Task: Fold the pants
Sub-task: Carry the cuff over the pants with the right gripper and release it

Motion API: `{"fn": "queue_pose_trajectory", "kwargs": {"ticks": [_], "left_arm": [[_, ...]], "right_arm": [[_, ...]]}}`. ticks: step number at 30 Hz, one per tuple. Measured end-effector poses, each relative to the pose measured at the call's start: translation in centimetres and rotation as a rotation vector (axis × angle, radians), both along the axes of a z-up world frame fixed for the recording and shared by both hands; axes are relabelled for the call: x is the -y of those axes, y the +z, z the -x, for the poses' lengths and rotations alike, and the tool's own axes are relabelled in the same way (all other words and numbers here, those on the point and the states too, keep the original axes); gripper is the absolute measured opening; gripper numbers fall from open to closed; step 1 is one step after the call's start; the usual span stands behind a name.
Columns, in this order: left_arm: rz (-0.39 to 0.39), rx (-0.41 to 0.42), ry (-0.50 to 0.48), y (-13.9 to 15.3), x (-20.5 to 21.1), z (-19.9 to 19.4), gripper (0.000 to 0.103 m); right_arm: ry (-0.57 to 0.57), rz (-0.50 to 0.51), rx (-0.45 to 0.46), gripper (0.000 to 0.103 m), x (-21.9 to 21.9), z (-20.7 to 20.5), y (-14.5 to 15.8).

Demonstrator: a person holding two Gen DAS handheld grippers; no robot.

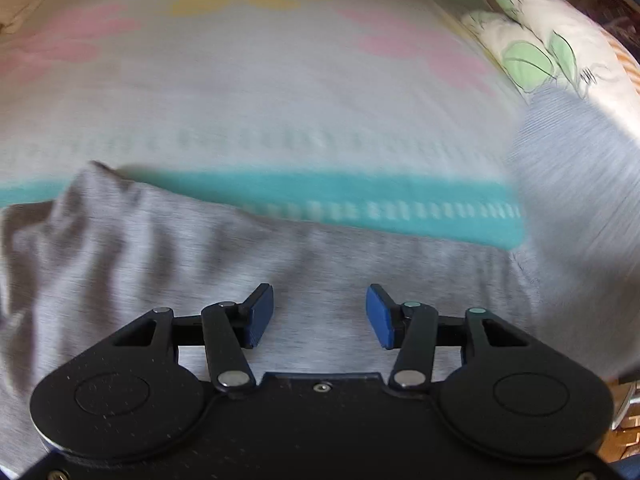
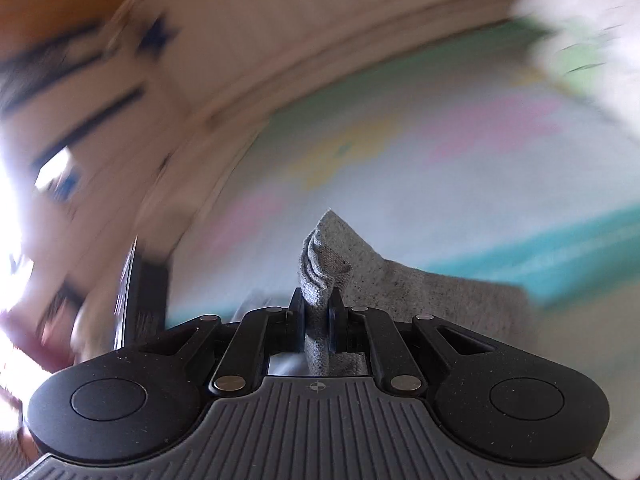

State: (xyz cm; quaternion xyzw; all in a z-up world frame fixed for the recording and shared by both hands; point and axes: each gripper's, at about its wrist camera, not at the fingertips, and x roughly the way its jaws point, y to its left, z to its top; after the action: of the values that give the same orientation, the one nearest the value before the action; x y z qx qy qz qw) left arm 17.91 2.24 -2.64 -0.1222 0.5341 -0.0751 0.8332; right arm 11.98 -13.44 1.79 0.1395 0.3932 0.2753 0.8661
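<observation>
While my right tongs (image 2: 318, 312) pinch a bunched corner of the grey pants (image 2: 340, 264) at centre frame | left tongs (image 1: 320, 316) gape empty above pants | flowered bedsheet (image 1: 280, 100) beyond.

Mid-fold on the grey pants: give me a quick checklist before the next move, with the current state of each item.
1. Right gripper pinching pants corner: ok.
2. Left gripper gripping cloth: not ok, fingers open above the pants.
3. Pants lying smooth: not ok, wrinkled at left.
4. Bedsheet ahead free for the fold: ok.
5. Pillow away from pants: cannot tell.
</observation>
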Motion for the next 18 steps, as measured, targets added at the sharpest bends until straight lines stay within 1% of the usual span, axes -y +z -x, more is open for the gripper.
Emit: {"fn": "queue_pose_trajectory", "kwargs": {"ticks": [2, 4, 5, 8, 10, 11, 13, 16, 17, 18], "left_arm": [[0.020, -0.007, 0.021, -0.4, -1.7, 0.1, 0.056], [0.059, -0.005, 0.052, -0.8, -3.6, 0.4, 0.056], [0.063, -0.005, 0.068, -1.0, -4.4, 0.6, 0.055], [0.074, -0.004, 0.109, -1.8, -6.6, 1.4, 0.055], [0.096, -0.023, 0.143, -2.5, -7.9, 1.7, 0.055], [0.105, -0.029, 0.160, -2.7, -8.5, 1.8, 0.055], [0.110, -0.026, 0.172, -3.0, -9.5, 2.3, 0.055], [0.098, -0.004, 0.175, -2.9, -10.4, 2.8, 0.055], [0.088, 0.002, 0.175, -2.9, -10.6, 3.0, 0.055], [0.079, 0.009, 0.177, -2.8, -10.9, 3.2, 0.055]], "right_arm": [[0.075, 0.055, -0.016, 0.010, -3.2, 0.5, -1.5], [0.118, 0.109, -0.003, 0.010, -5.6, 1.1, -2.5], [0.135, 0.127, 0.003, 0.010, -6.6, 1.3, -2.9], [0.167, 0.172, 0.022, 0.010, -8.7, 1.6, -3.8], [0.190, 0.206, 0.034, 0.010, -10.1, 1.7, -4.3], [0.201, 0.226, 0.045, 0.010, -10.6, 2.4, -4.4], [0.218, 0.264, 0.057, 0.010, -11.6, 2.4, -4.4], [0.254, 0.326, 0.077, 0.010, -13.1, 2.9, -5.3], [0.279, 0.343, 0.079, 0.011, -13.7, 3.5, -5.5], [0.304, 0.356, 0.078, 0.015, -14.1, 3.8, -5.8]]}}
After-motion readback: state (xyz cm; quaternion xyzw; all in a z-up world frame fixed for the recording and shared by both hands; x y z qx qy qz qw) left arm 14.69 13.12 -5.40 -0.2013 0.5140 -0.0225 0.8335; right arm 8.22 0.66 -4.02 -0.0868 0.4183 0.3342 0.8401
